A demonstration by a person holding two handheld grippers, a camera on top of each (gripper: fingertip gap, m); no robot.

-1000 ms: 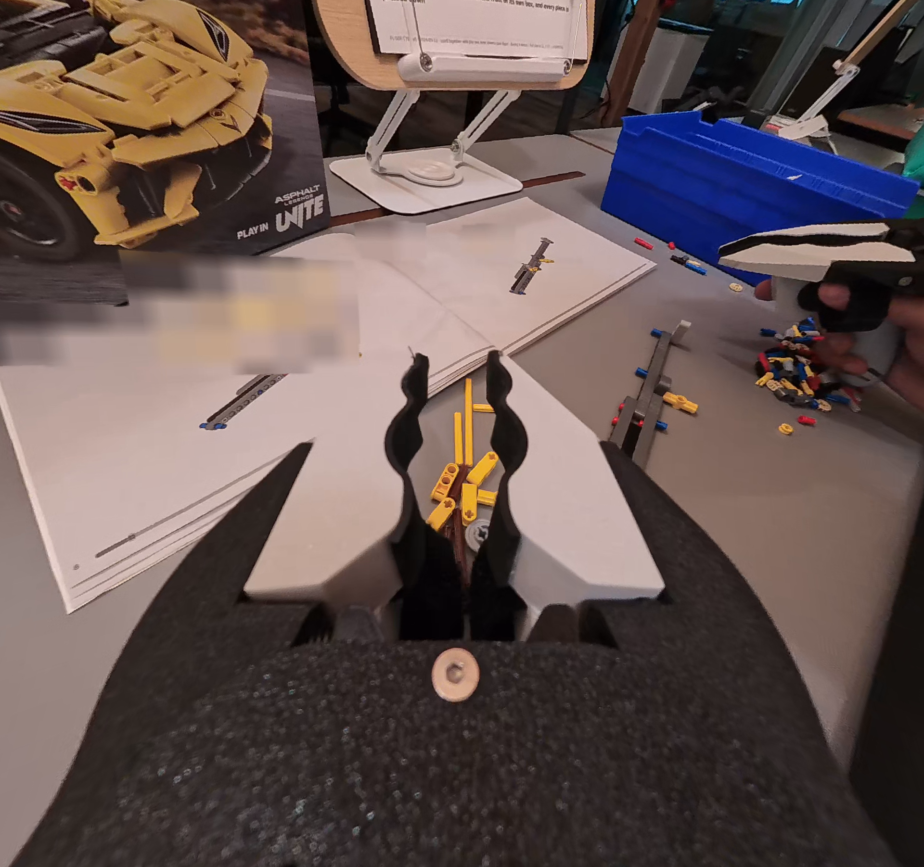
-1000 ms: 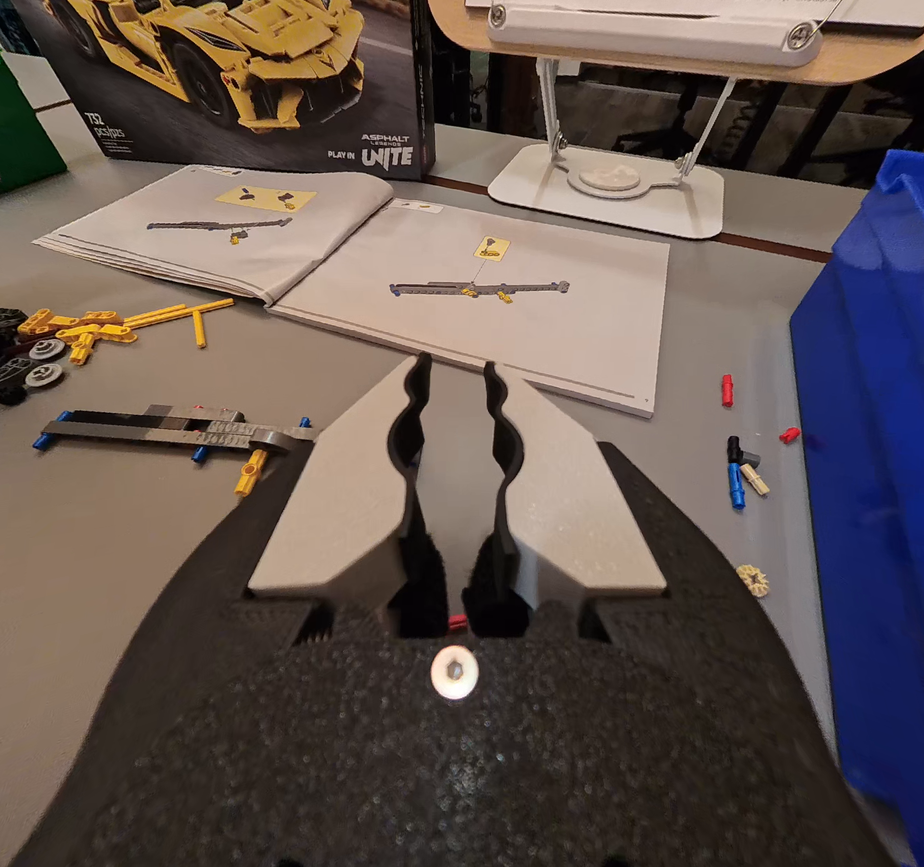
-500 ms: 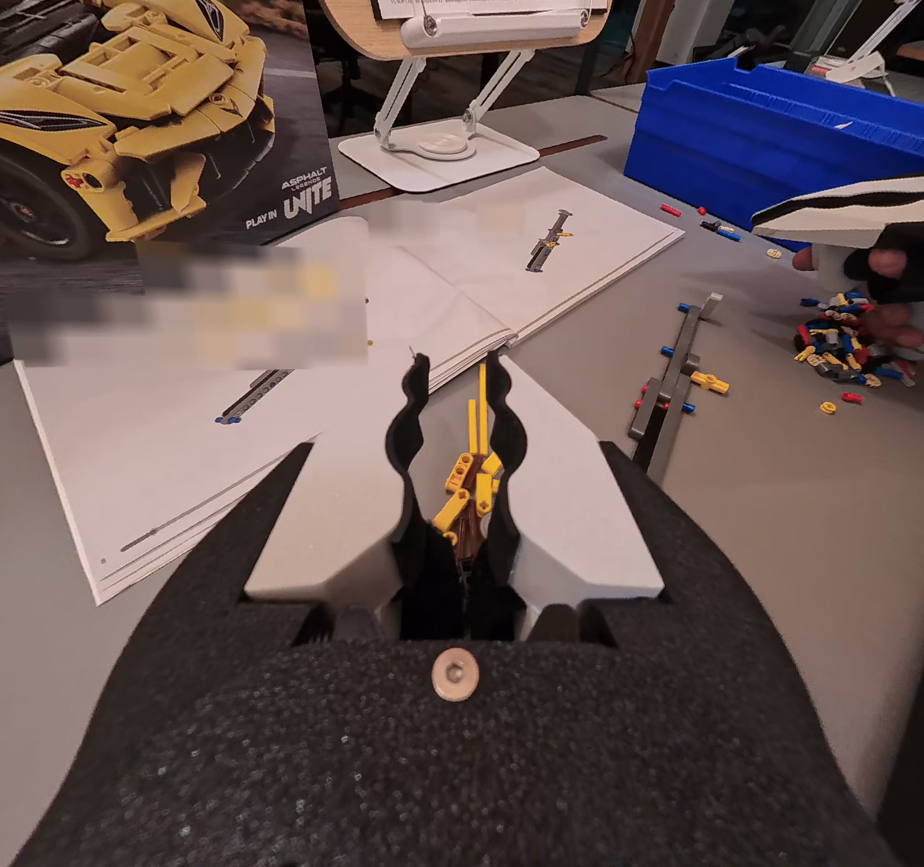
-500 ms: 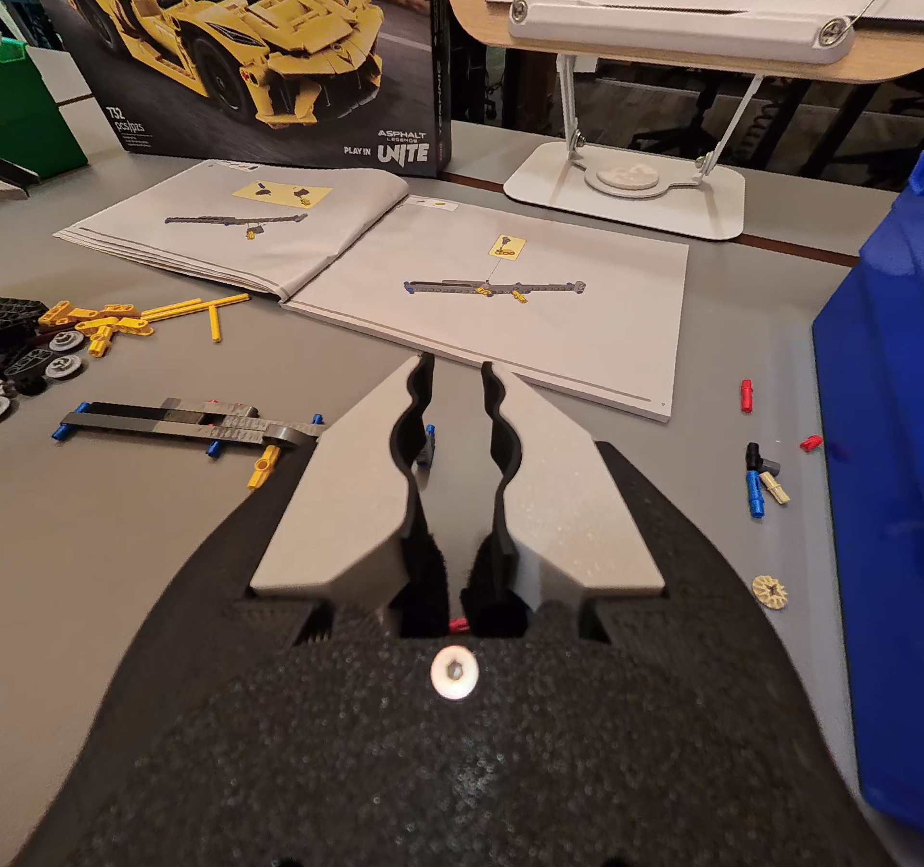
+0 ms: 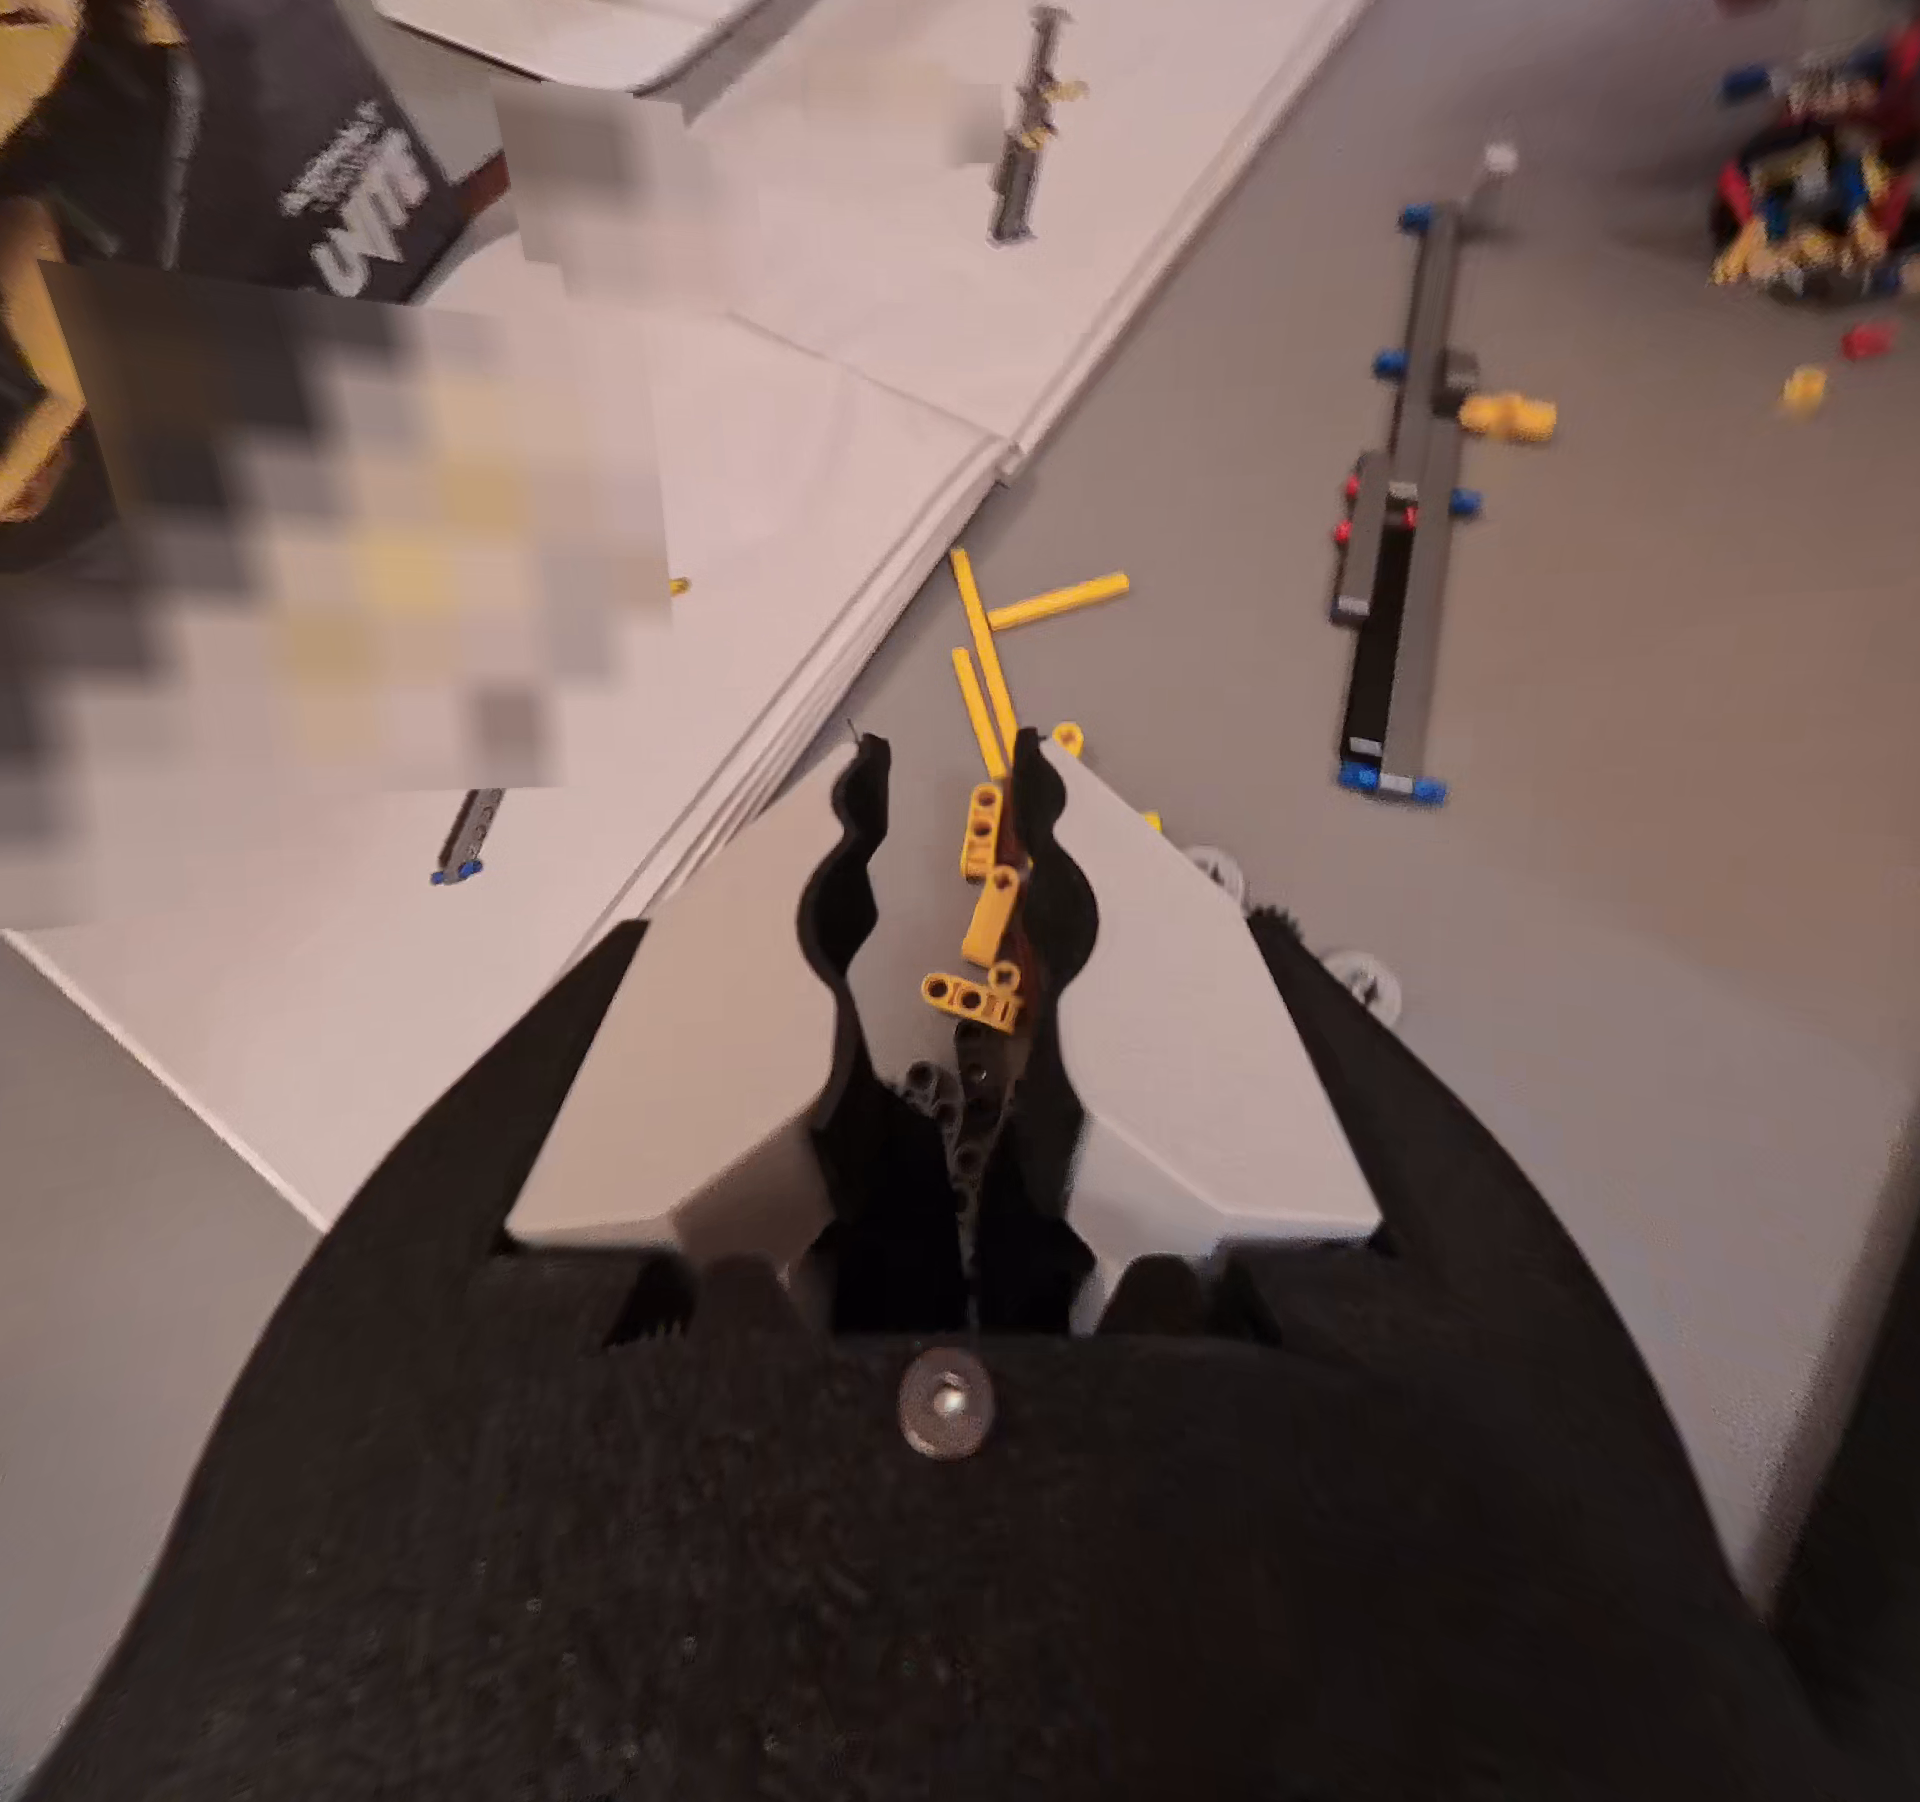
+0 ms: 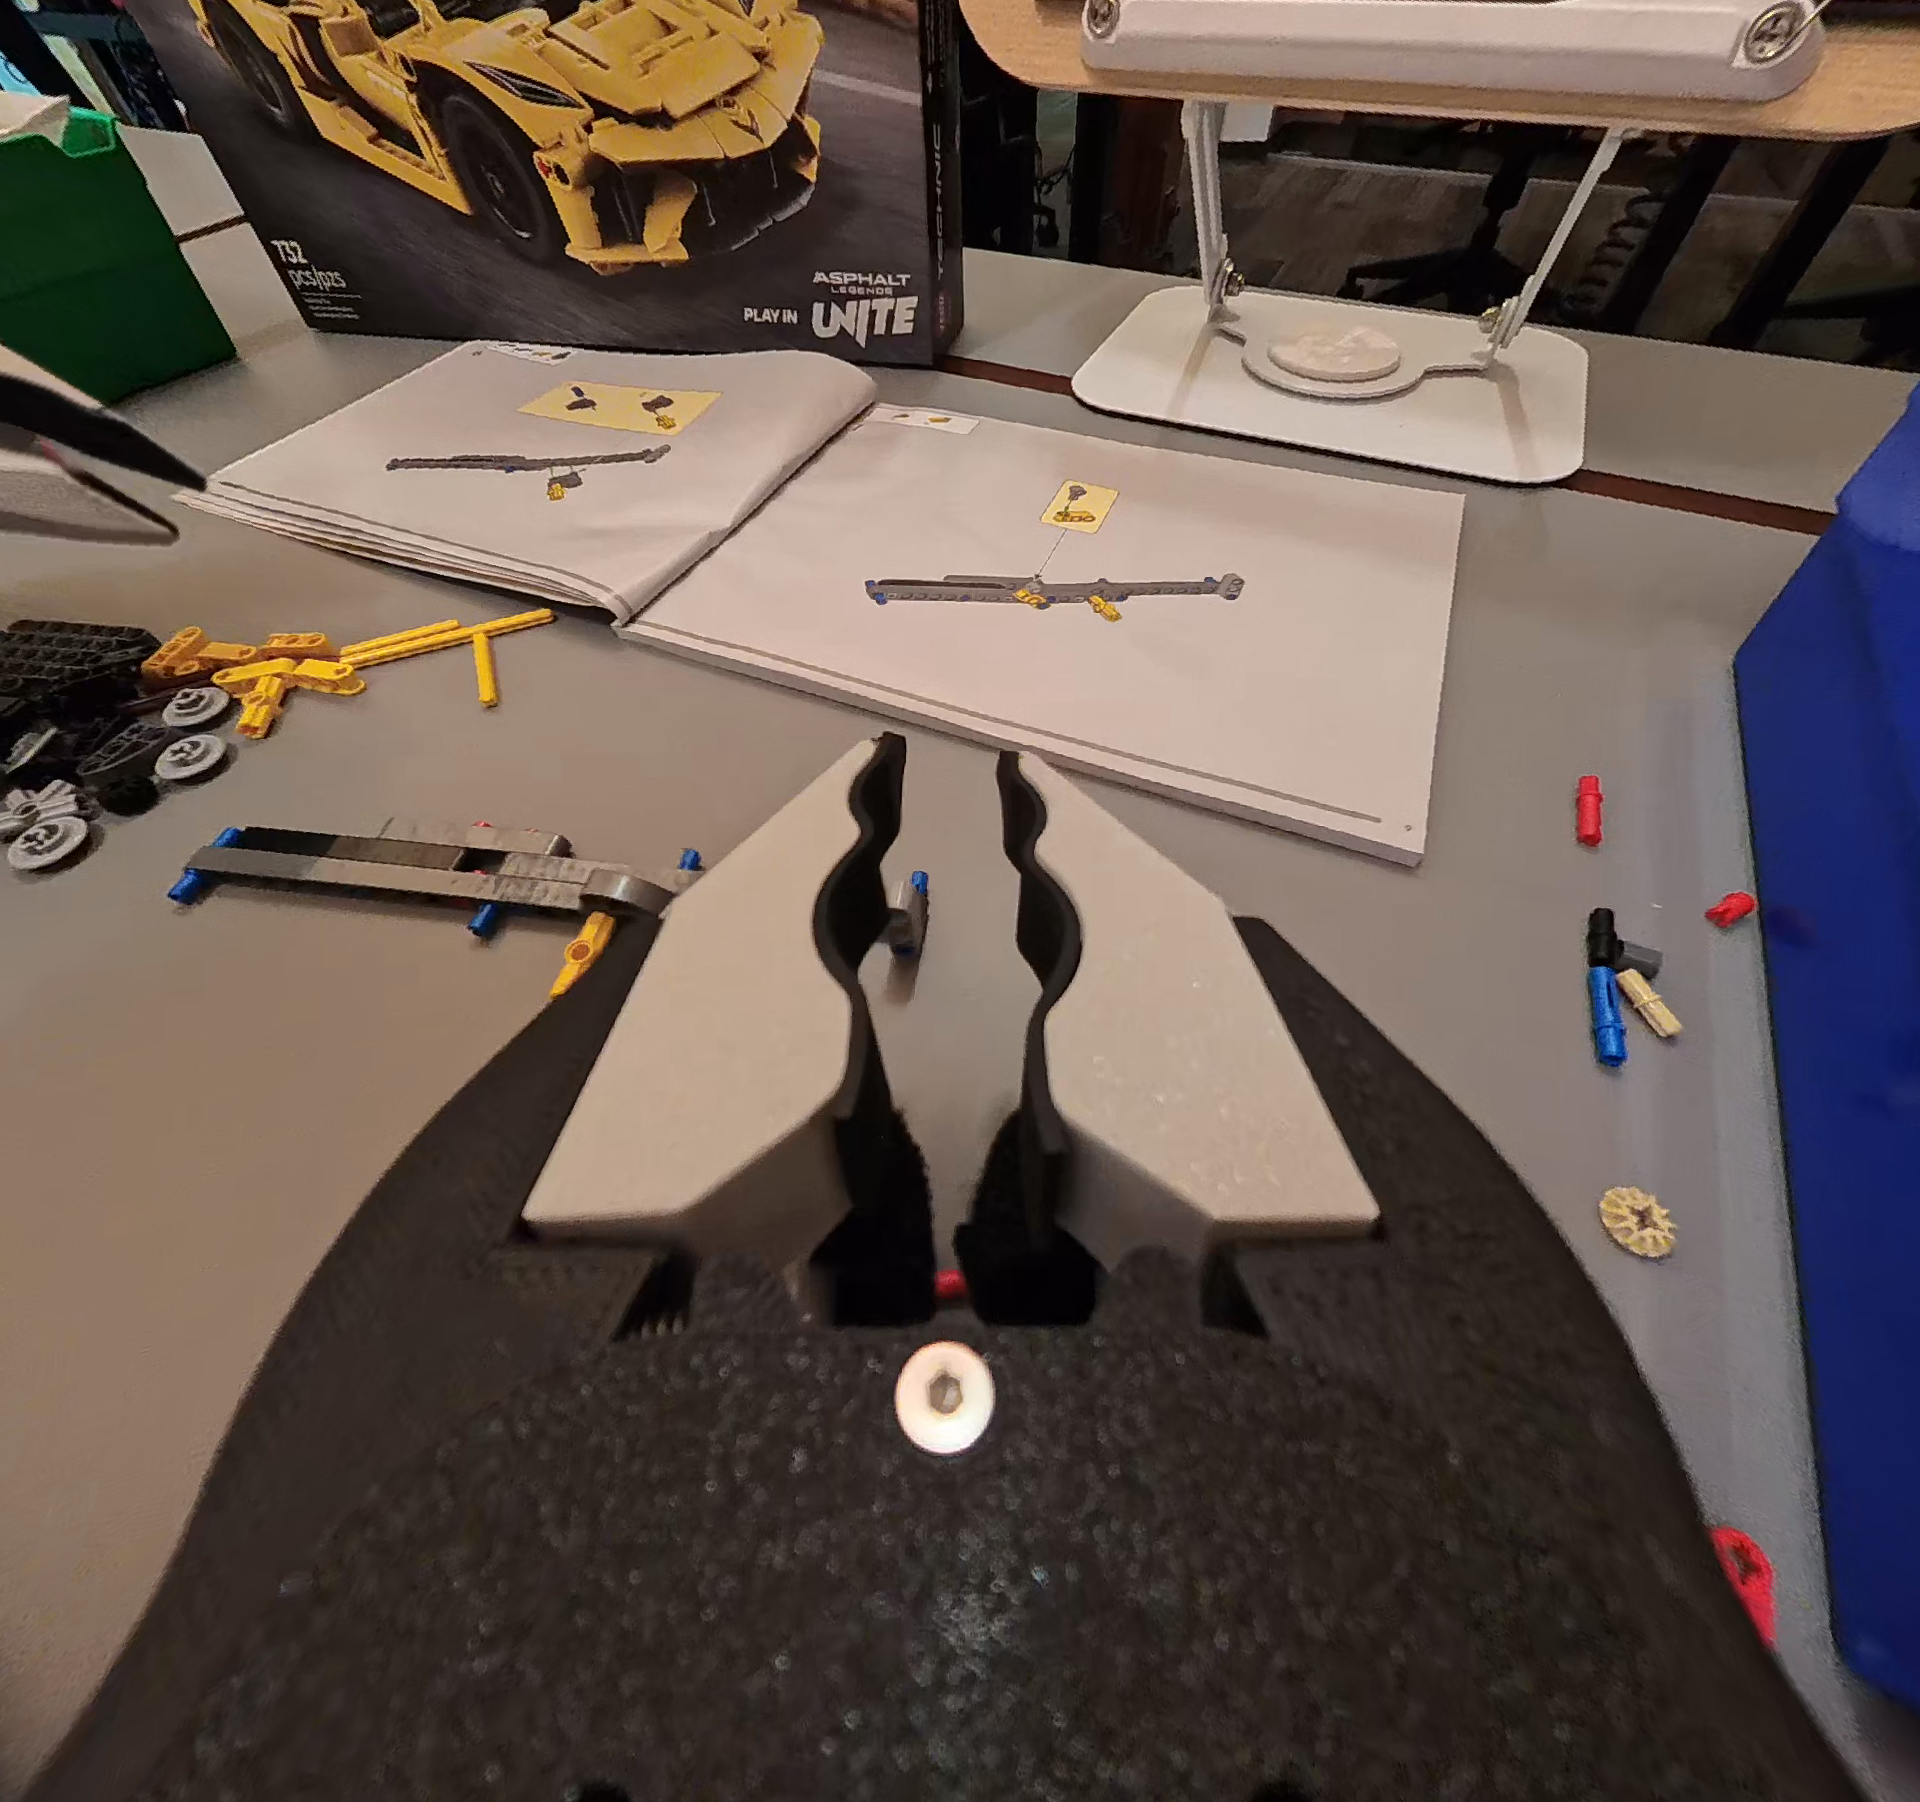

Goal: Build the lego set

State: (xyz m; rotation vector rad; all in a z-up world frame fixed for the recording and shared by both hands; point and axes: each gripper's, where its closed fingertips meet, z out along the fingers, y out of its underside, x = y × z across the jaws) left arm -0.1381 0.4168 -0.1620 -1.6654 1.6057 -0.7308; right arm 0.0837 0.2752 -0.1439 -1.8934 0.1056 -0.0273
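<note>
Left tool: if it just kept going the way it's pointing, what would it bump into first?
Probably the yellow connector pieces lying between the left tool tips on the table, then the yellow axle rods beyond. Depth is hard to judge from this blurred view.

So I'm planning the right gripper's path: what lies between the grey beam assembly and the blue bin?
In the right wrist view, between the grey beam assembly and blue bin: the right gripper, then bare table with scattered pins.

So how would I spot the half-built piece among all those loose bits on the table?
Start at the open instruction booklet lying flat before the car box. On the grey table just in front of its left page lies the half-built piece: a long flat bar of grey and black beams. Unlike the scattered small yellow parts nearby, it is joined together, with blue pegs sticking out along its sides.
</note>
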